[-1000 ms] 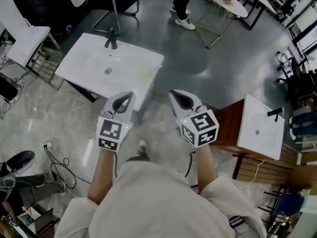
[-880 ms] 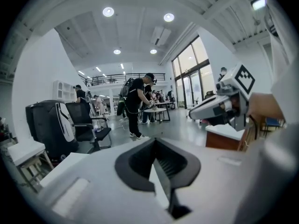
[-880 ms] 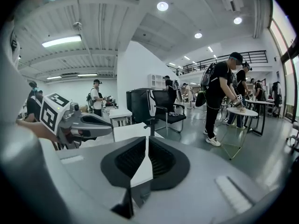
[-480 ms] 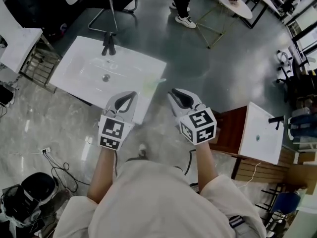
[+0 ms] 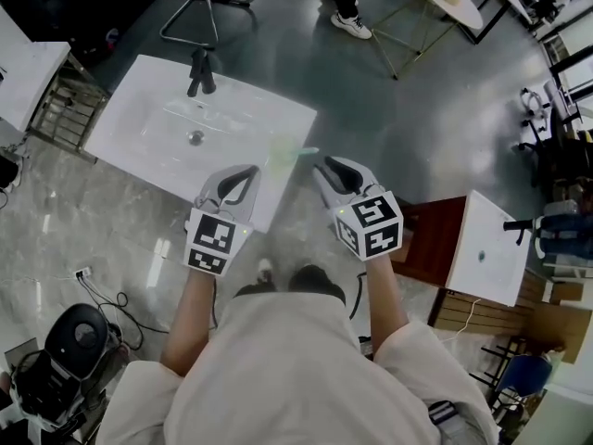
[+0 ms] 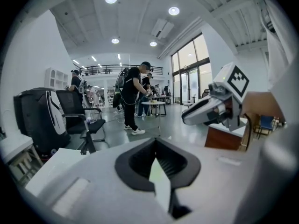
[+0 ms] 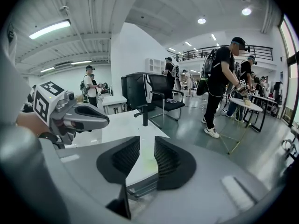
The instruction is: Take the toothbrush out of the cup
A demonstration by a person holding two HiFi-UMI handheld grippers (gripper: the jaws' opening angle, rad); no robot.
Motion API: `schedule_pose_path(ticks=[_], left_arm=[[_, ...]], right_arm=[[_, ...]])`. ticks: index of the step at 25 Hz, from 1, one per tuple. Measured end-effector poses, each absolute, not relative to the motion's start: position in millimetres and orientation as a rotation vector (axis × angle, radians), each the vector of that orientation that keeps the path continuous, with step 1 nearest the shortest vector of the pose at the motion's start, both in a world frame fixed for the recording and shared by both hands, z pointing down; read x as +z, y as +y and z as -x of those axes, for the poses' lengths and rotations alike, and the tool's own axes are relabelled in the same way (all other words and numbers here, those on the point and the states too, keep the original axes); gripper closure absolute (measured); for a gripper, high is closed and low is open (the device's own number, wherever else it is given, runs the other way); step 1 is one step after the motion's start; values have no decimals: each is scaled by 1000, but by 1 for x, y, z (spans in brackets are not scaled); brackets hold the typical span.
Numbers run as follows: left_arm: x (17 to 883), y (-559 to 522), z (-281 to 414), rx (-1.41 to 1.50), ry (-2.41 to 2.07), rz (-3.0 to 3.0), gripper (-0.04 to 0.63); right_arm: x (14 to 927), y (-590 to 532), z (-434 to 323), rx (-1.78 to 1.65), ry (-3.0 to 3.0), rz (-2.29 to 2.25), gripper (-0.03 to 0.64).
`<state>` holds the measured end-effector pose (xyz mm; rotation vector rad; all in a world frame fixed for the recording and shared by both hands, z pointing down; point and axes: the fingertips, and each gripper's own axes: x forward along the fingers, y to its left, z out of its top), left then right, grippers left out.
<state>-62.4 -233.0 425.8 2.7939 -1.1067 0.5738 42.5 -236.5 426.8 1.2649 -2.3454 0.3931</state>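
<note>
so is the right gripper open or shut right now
Open: on the right gripper the jaws stand apart, having just been opening, with nothing between them, only the white sink top seen through the gap.

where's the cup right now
In the head view the pale green cup stands at the near right corner of the white sink, just ahead of the left gripper and right gripper, roughly between them.

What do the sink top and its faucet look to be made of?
The sink top is smooth, even white with a moulded basin, so likely ceramic or cast stone. The faucet is matte black with no shine, so probably coated metal.
</note>
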Motion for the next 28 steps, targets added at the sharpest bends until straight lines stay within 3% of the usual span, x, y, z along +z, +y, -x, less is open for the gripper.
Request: schedule_pose_path(ticks=[28], left_arm=[[485,-304,49,685,-1221,-2569,592]], right_arm=[[526,-320,-51,593,-2316,-1005,502]])
